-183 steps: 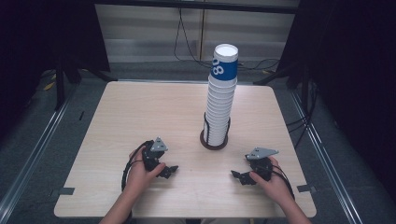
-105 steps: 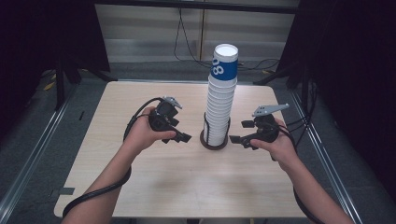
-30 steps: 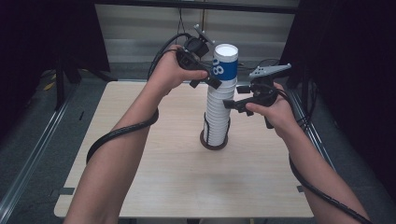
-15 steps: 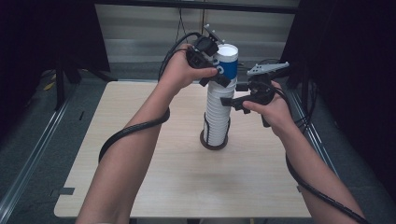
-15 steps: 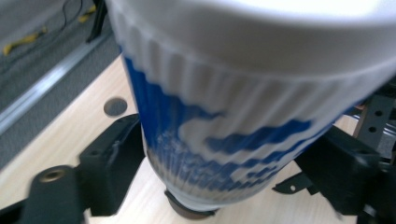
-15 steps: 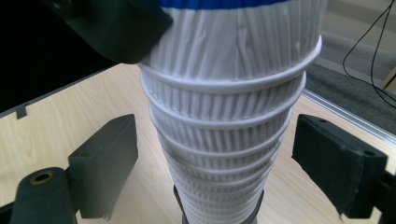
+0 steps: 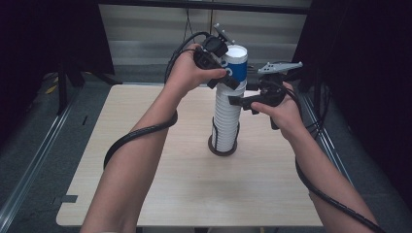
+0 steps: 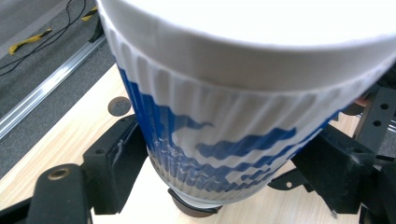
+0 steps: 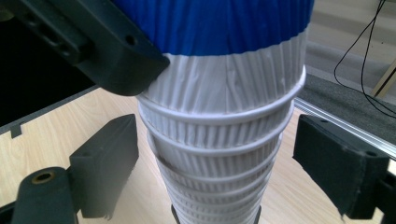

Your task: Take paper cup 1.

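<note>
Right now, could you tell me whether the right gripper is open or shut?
Open: the right gripper has its jaws apart either side of the cup stack, gaps showing.

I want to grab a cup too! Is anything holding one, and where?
The left gripper has its fingers on the blue-and-white top paper cup, on its sides just below the rim. The right gripper is open around the stack, holding nothing.

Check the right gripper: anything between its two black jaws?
Yes. In the right gripper view, the right gripper straddles the tall stack of white ribbed paper cups below the blue-printed top cup, with gaps on both sides.
</note>
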`<act>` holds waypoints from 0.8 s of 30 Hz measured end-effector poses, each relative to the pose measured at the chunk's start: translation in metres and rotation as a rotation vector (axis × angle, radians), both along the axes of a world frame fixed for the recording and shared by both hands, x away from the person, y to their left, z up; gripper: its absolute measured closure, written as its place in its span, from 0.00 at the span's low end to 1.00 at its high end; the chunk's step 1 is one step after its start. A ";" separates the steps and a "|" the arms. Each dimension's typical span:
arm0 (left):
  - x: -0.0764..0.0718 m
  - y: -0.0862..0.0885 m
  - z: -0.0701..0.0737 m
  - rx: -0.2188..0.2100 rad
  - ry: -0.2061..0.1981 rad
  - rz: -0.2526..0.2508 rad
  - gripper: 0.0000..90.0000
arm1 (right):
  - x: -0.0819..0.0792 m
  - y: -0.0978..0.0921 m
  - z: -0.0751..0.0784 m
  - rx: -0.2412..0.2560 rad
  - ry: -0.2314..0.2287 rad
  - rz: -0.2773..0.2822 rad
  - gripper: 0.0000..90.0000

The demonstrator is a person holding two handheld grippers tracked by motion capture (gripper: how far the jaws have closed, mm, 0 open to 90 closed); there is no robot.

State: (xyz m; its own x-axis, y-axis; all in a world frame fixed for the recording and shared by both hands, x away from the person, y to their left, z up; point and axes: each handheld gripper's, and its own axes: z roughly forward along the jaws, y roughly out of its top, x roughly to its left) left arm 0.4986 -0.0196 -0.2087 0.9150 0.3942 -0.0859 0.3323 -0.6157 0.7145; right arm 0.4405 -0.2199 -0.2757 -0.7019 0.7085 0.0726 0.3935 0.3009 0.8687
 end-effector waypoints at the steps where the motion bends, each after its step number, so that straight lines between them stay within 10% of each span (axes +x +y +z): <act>1: 0.000 0.000 0.000 0.002 0.000 0.000 0.22 | 0.000 0.001 0.000 0.007 -0.003 -0.003 0.15; 24: -0.003 0.004 0.016 -0.021 0.003 0.021 0.24 | 0.003 0.006 0.002 0.043 -0.019 -0.016 0.19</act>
State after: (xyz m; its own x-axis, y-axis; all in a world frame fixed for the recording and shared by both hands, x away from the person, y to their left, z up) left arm 0.4959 -0.0160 -0.1924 0.9061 0.4118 -0.0967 0.3471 -0.5932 0.7264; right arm 0.4436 -0.2142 -0.2737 -0.6923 0.7160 0.0897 0.3808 0.2569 0.8882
